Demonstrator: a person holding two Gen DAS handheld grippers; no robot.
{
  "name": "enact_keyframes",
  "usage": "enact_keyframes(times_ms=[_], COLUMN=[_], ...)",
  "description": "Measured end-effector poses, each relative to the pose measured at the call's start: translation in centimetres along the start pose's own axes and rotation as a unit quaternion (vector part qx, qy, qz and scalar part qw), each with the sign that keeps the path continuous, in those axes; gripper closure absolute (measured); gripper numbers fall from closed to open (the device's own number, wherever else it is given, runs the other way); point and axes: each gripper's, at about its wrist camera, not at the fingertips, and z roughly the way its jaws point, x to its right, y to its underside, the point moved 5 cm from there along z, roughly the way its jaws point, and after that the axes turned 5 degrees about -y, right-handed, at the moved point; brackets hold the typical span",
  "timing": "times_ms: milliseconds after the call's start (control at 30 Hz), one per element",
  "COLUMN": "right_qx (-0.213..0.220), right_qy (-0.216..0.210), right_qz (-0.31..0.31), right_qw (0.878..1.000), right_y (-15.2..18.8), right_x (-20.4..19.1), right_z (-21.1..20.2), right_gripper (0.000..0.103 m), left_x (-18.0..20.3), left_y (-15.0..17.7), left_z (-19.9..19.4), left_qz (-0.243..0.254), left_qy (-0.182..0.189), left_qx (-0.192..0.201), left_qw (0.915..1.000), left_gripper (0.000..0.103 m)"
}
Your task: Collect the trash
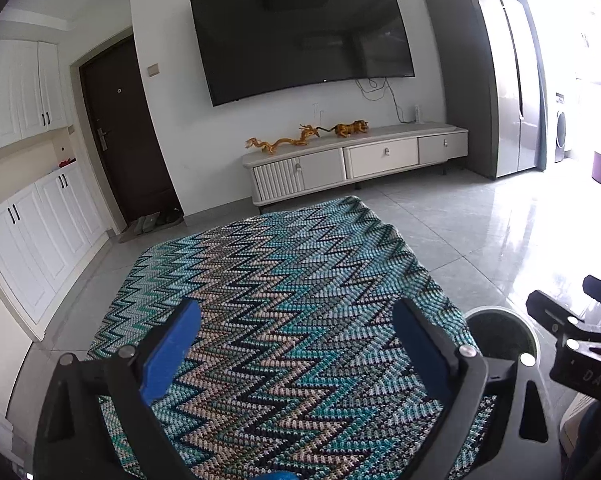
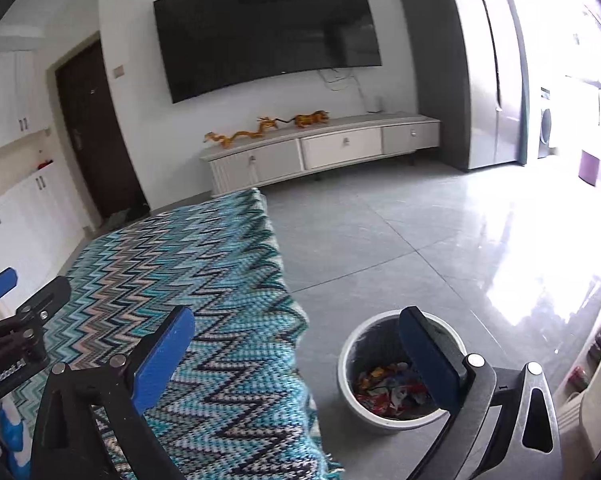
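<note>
Trash [image 2: 388, 386] fills the bin [image 2: 350, 360] at 5 o'clock beside the zigzag cloth [image 2: 204, 280] (within easy drop reach); left gripper [image 1: 296, 344] and right gripper [image 2: 296, 354] both gape empty.

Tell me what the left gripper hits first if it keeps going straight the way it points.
Most likely the zigzag cloth: the left gripper is open and empty, angled down at that covered surface. Nothing shows between its fingers and the cloth, though how far off it lies is unclear.
</note>
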Motion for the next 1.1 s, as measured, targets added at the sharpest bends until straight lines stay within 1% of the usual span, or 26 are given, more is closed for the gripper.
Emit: enact_keyframes(times_ms=[167,367,700,900,1100], right_qx=[0.003,0.009,0.025,0.027,0.031], right_qy=[0.029,0.048,0.070,0.073,0.078], right_qz=[0.014,0.013,0.014,0.017,0.016], right_qw=[0.999,0.999,0.997,0.997,0.996], right_y=[0.3,0.4,0.0,0.1,0.0], right_x=[1.4,2.0,3.1,3.5,3.7], right_z=[0.2,-0.2,-1.2,-1.3,-1.4], right_gripper=[0.000,0.000,0.000,0.000,0.000], left_x=[0.4,0.7,1.2,1.6,1.4], left_y=[0.3,0.6,1.1,1.2,1.3], left_z=[0.3,0.6,0.7,0.2,0.2], left_qz=[-0.007,-0.010,-0.006,-0.004,-0.008], left_qy=[0.011,0.015,0.017,0.018,0.018], left_qx=[0.002,0.003,0.005,0.014,0.013], left_qw=[0.9999,0.9998,0.9998,0.9997,0.9997], left_gripper=[0.006,0.006,0.006,0.006,0.006])
